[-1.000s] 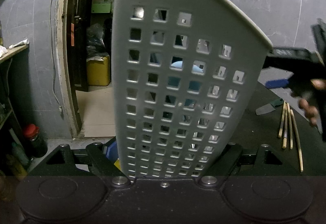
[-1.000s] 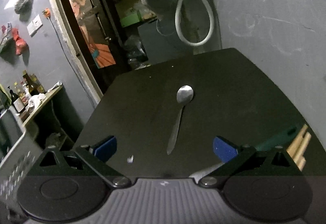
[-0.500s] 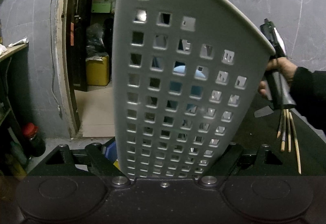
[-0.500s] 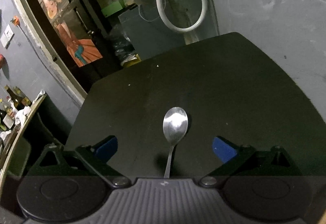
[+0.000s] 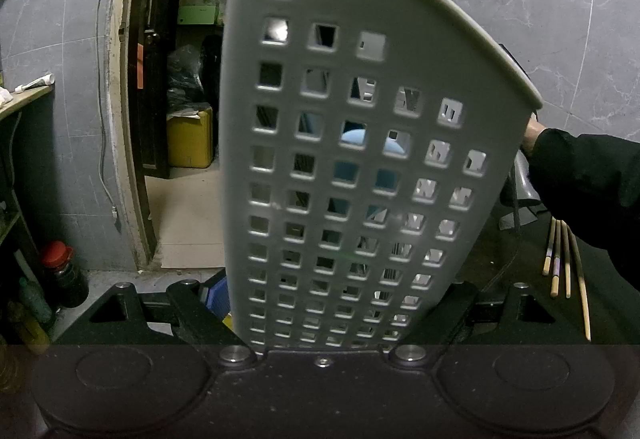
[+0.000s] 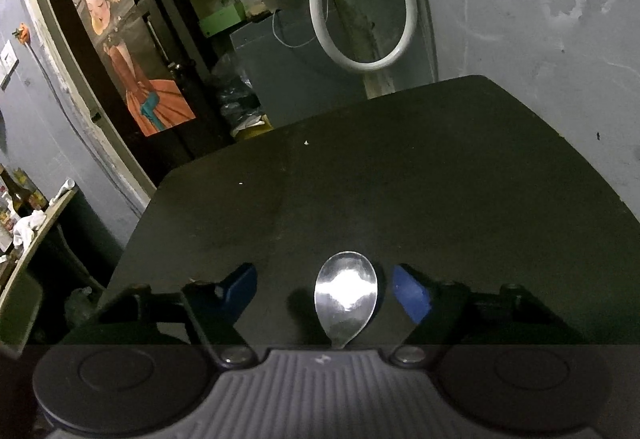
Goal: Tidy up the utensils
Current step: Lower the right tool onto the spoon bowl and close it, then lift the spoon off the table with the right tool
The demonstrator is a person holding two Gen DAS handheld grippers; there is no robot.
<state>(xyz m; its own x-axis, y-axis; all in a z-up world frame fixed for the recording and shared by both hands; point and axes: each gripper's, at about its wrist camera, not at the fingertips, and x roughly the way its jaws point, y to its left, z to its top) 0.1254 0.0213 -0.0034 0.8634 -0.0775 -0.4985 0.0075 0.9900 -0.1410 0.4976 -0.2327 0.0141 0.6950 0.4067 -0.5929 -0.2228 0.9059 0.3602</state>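
Holding the perforated grey basket [image 5: 352, 167] with my left gripper [image 5: 324, 303], I keep its fingers clamped on the basket's lower wall, so the holder stays tilted up at the left edge of the tabletop [image 6: 400, 167], mouth turned toward my other hand, ready to take cutlery. To its right, a bundle of wooden chopsticks [image 5: 564, 259] lies flat near the tabletop's right edge, not yet collected. My right gripper [image 6: 324, 289] sits low over the spoon [image 6: 346, 297], fingers spread apart, the bowl lying between the blue pads and nearer the right one. I judge this straddling stance lines me up to pinch the handle, which is hidden under the gripper body.
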